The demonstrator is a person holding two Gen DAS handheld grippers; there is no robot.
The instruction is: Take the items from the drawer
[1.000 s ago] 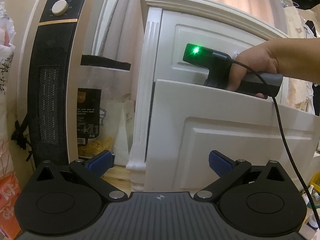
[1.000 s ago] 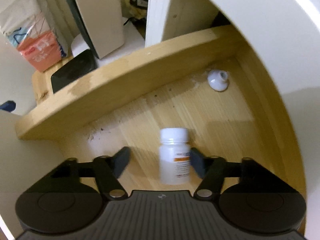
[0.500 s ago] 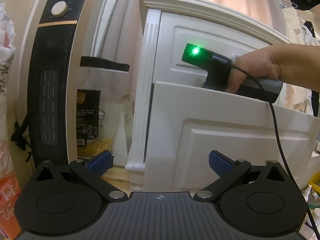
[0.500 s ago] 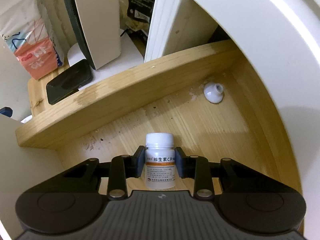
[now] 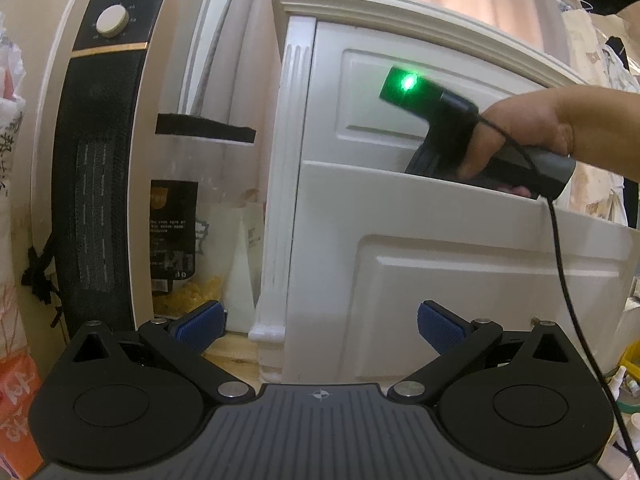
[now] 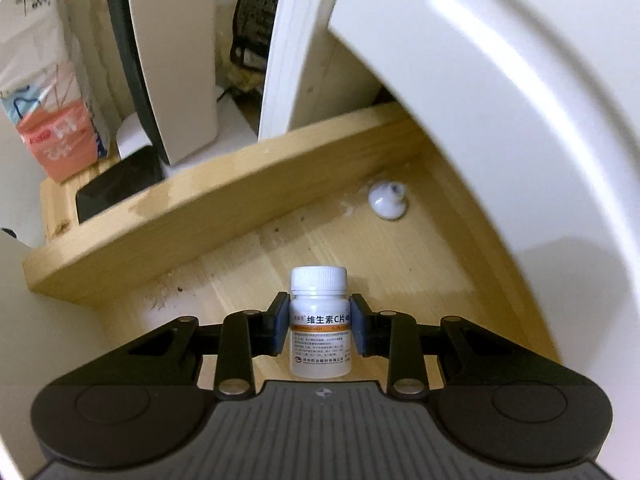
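Wood drawer floor [image 6: 432,264]: white knob [image 6: 387,201] lying near back corner.

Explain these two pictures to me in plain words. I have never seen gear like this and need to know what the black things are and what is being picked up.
No robot here: a person holds a hand-held two-finger gripper in each hand, and each carries a camera looking along its fingers. One picture comes from the left gripper, open and empty, facing a white cabinet. It shows the person's hand dipping the other tool into the open drawer. The other picture looks down into that wooden drawer from the right gripper, its pads shut on a small white pill bottle. A little white knob-like piece lies on the drawer floor near the far corner.
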